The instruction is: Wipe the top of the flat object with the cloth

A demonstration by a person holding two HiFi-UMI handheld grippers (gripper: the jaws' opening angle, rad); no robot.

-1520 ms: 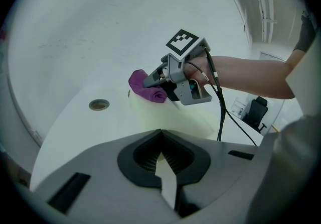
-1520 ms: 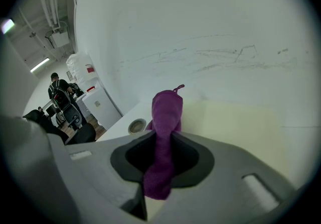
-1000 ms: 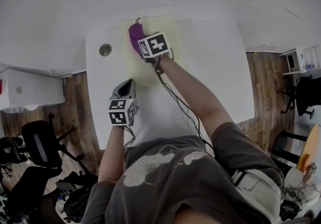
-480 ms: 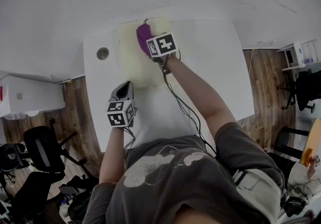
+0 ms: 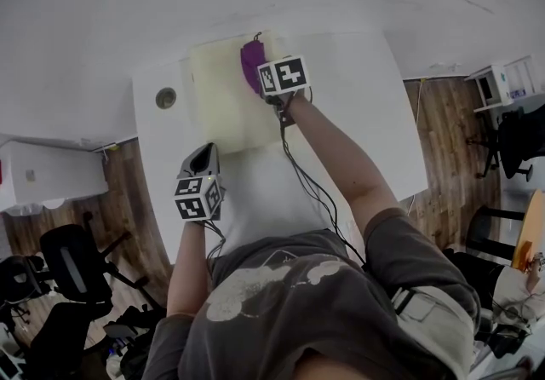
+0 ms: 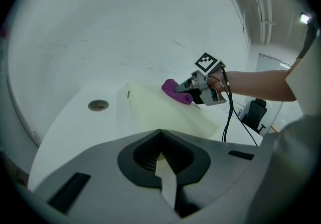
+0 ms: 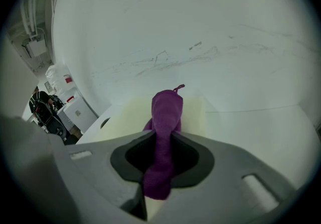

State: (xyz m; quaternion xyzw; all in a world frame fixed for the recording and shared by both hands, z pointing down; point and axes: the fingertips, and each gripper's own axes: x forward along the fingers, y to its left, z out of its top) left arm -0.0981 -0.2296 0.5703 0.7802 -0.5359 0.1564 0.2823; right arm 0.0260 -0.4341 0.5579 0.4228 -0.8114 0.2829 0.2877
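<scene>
A pale yellow flat board [image 5: 223, 97] lies on the white table [image 5: 358, 114] against the far wall. My right gripper [image 5: 266, 80] is shut on a purple cloth [image 5: 252, 59] and presses it on the board's far right part; in the right gripper view the purple cloth [image 7: 163, 137] runs out between the jaws over the board [image 7: 128, 117]. My left gripper [image 5: 204, 161] hovers at the board's near edge, jaws shut with nothing in them. In the left gripper view the board [image 6: 160, 112], the cloth [image 6: 175, 90] and the right gripper [image 6: 193, 85] lie ahead.
A round cable hole [image 5: 166, 98] sits in the table left of the board, also seen as a hole [image 6: 98, 105] in the left gripper view. Office chairs [image 5: 60, 259] stand on the wooden floor at the left, white cabinets [image 5: 43, 165] beside them.
The right gripper has slid the purple cloth rightward along the far part of the board. The left gripper has stayed near the board's front edge.
</scene>
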